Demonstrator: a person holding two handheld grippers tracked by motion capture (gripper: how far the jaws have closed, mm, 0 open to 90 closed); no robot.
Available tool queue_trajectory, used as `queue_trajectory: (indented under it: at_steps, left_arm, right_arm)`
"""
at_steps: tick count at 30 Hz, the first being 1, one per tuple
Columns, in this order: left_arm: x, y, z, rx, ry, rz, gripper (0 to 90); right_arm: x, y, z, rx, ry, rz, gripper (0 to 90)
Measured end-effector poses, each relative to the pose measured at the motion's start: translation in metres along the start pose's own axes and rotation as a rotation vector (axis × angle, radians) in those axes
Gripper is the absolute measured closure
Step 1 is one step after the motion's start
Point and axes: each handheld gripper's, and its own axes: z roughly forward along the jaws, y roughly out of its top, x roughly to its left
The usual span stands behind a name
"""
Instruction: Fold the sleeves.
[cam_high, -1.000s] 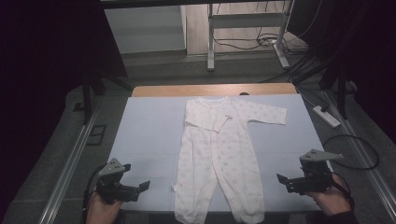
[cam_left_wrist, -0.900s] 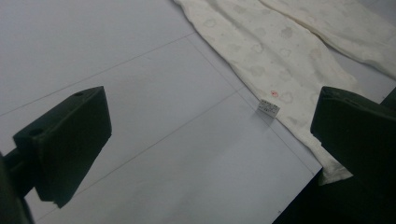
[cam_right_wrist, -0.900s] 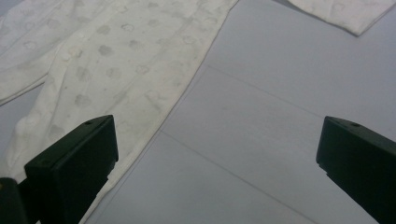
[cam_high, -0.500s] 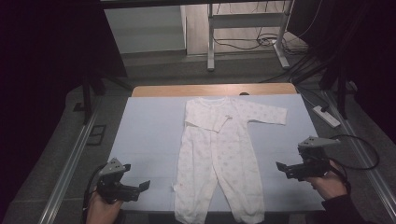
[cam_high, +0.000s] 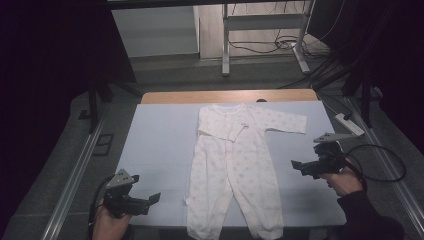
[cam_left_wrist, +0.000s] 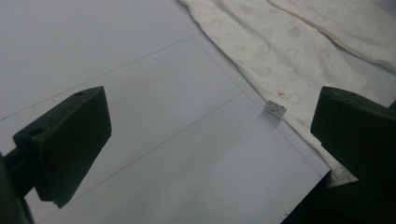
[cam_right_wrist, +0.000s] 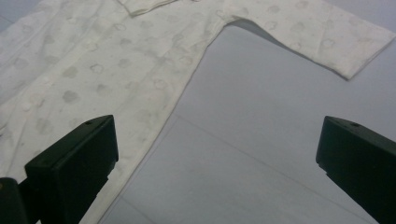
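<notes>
- The baby sleepsuit (cam_high: 234, 165) lies flat in the middle of the pale blue table mat (cam_high: 155, 150), its long axis running 12 to 6 in the high view — collar at 12, both legs reaching the near edge at 6.
- One sleeve (cam_high: 280, 121) sticks out toward 3; the other is folded across the chest.
- The right gripper (cam_high: 304, 167) hovers at the suit's 3 o'clock side, jaws wide apart and holding nothing. In the right gripper view the outstretched sleeve (cam_right_wrist: 322, 39) lies ahead at about 1, apart from the jaws.
- The left gripper (cam_high: 150, 202) hangs low at about 8 from the suit, jaws likewise spread, empty; the small tag (cam_left_wrist: 274, 108) on the leg hem lies just ahead.
- Judged from this, the right gripper is nearer the sleeve — likely the first grasp.
</notes>
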Motion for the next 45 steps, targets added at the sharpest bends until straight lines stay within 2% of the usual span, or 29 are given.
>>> queue_trajectory:
  at_steps: [3, 5, 8, 11, 15, 19, 24, 29, 45]
  left_arm:
    - [0.000, 0.000, 0.000, 0.004, -0.001, 0.002, 0.0]
    - [0.000, 0.000, 0.000, 0.006, -0.003, 0.004, 0.0]
    - [0.000, 0.000, 0.000, 0.006, -0.004, 0.005, 0.0]
    - [0.000, 0.000, 0.000, 0.001, -0.008, 0.000, 0.0]
    - [0.000, 0.000, 0.000, 0.001, -0.011, -0.001, 0.0]
    - [0.001, 0.000, 0.000, 0.000, -0.015, -0.002, 0.0]
    - [0.001, -0.001, 0.000, -0.001, -0.019, -0.004, 0.0]
    - [0.002, -0.001, 0.000, -0.002, -0.021, -0.004, 0.0]
    - [0.002, -0.001, 0.000, -0.004, -0.026, -0.007, 0.0]
  right_arm:
    - [-0.006, 0.004, 0.007, -0.002, 0.001, 0.008, 0.0]
    - [-0.014, 0.009, 0.014, 0.006, 0.033, 0.020, 0.0]
    - [-0.018, 0.011, 0.019, 0.014, 0.031, 0.024, 0.0]
    - [-0.024, 0.017, 0.025, 0.020, 0.014, 0.032, 0.0]
    - [-0.030, 0.021, 0.031, 0.003, -0.018, 0.043, 0.0]
    - [-0.036, 0.027, 0.040, 0.002, -0.024, 0.045, 0.0]
    - [-0.042, 0.031, 0.050, 0.016, -0.037, 0.047, 0.0]
    - [-0.055, 0.036, 0.063, 0.027, -0.060, 0.079, 0.0]
    - [-0.086, 0.052, 0.094, 0.076, -0.127, 0.131, 0.0]
